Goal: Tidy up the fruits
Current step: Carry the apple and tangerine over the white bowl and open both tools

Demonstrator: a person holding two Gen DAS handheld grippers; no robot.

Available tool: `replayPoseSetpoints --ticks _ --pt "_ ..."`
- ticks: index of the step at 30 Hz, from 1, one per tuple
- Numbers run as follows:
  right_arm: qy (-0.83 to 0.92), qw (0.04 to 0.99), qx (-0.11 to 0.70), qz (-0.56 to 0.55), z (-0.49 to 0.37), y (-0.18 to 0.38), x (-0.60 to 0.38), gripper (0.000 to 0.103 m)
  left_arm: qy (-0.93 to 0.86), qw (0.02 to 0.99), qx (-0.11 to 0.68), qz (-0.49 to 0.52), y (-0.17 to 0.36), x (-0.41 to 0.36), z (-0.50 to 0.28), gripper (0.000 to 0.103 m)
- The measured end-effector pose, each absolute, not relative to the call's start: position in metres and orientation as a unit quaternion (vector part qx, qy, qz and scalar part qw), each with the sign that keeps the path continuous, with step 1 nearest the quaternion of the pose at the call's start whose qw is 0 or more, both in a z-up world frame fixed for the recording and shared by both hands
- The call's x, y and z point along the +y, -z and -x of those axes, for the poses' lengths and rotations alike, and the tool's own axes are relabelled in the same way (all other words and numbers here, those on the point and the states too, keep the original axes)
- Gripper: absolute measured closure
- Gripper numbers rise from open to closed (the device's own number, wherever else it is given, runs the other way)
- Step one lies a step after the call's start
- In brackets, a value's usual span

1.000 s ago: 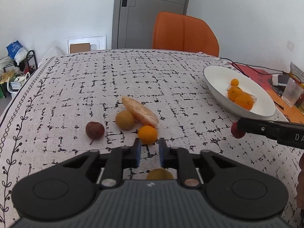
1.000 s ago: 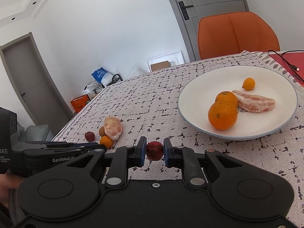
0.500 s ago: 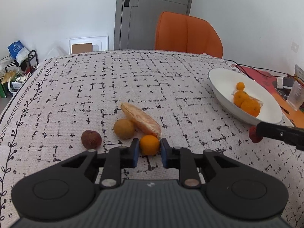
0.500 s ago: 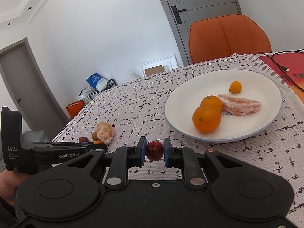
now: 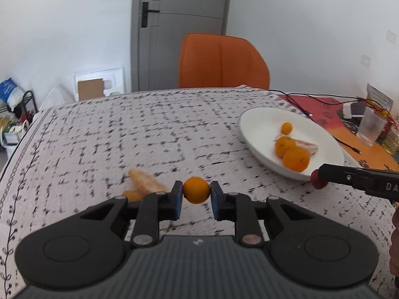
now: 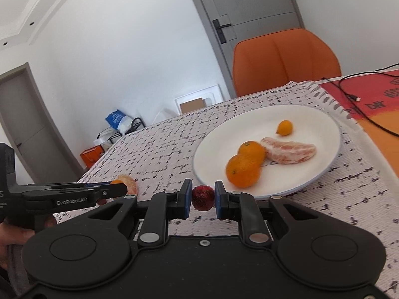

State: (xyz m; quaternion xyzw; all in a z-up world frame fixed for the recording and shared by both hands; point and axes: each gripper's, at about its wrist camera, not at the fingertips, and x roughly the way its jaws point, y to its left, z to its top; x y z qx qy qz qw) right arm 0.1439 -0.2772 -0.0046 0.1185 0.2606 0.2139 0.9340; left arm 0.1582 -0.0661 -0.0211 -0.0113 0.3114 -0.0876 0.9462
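My left gripper [image 5: 196, 194] is shut on a small orange fruit [image 5: 196, 189] and holds it above the patterned tablecloth. A peeled citrus piece [image 5: 144, 183] and a brownish round fruit [image 5: 131, 195] lie on the cloth just left of it. My right gripper [image 6: 203, 198] is shut on a small dark red fruit [image 6: 203, 197] close to the near rim of the white plate [image 6: 321, 122]. Two oranges [image 6: 243, 170], a peeled segment [image 6: 289, 150] and a tiny orange fruit [image 6: 285, 127] sit on that plate. The red fruit [image 5: 317, 182] also shows at the right gripper's tip in the left wrist view.
An orange chair [image 5: 222, 62] stands at the table's far side. A glass [image 5: 371, 129], cables and a red-orange mat [image 5: 324, 109] lie right of the plate. A hand [image 6: 12, 234] holds the left gripper at the left edge. Bags and a rack [image 5: 12, 104] stand on the floor.
My left gripper closed on the small orange fruit and lifted it off the cloth, turning toward the plate. My right gripper carried the red fruit closer to the plate.
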Motion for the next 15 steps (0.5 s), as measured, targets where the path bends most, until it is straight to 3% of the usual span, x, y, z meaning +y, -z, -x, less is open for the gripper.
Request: replayPoseSetpoints --ticks 15 --pt "-0.168 0.946 0.241 -0.135 -0.156 0.002 -0.312 0.086 0.135 0.945 0.297 -0.028 0.009 -0.107 -0.18 0.081"
